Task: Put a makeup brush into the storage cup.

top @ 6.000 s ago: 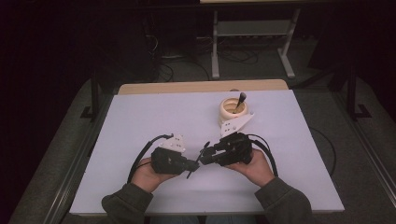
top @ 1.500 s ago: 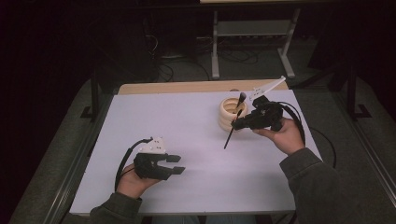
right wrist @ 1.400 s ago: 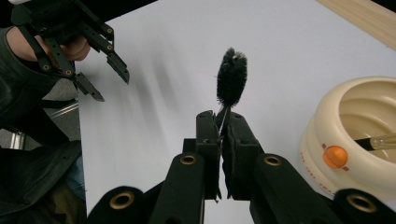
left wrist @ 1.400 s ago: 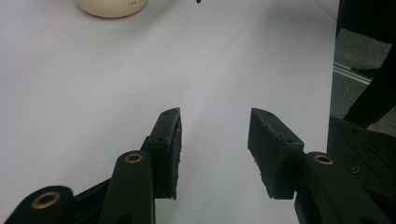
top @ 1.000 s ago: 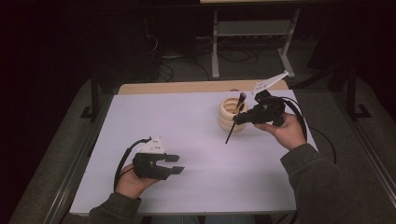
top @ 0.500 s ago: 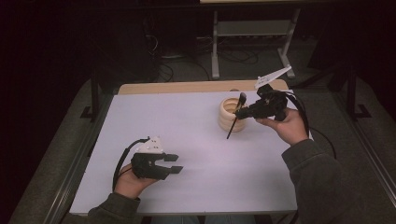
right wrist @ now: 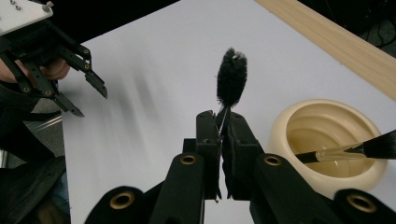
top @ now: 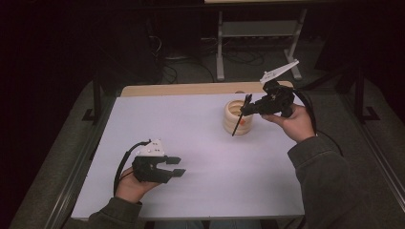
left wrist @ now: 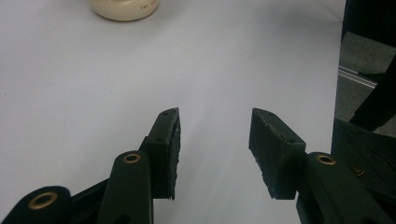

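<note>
Right tongs (top: 246,110) clenched on a thin black brush (right wrist: 231,83), held above the cream cup (top: 237,117) far right on the counter (top: 191,129), left tongs (top: 175,166) released & idle near left; next, prob. lower brush into cup w/ care.

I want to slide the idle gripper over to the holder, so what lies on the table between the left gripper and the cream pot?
Nothing: in the high view, bare white table separates the left gripper from the cream pot.
</note>
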`<state>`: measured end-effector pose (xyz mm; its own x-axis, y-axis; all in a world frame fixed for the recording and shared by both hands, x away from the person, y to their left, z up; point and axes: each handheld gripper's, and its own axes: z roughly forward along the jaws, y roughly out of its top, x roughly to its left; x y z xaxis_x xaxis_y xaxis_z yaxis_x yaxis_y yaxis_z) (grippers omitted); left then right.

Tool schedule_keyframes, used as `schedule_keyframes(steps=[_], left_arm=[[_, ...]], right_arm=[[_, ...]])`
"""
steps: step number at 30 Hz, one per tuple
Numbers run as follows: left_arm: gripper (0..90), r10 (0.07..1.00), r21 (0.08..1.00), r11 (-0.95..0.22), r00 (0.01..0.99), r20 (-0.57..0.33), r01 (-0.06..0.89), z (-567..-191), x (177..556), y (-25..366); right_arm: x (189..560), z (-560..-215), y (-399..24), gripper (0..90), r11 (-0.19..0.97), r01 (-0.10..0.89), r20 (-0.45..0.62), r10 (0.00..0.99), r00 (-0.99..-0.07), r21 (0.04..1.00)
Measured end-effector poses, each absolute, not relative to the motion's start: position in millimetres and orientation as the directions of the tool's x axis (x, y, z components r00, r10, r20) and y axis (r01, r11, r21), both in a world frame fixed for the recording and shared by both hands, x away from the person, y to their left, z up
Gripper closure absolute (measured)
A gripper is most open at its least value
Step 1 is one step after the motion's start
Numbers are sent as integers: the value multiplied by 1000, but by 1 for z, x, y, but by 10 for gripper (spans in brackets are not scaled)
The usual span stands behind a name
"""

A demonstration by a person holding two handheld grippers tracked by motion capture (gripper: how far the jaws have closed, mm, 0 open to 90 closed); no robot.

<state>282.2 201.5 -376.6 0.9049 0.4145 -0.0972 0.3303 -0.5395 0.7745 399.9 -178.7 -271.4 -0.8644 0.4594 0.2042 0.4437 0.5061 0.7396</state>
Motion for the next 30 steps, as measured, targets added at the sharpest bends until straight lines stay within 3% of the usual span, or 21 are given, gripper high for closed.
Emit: schedule_keyframes(steps=[30], left_arm=[[522, 422, 778, -538, 902, -85, 325, -374, 282, 207]], right_arm=[[424, -248, -179, 847, 491, 447, 174, 505, -845, 748]])
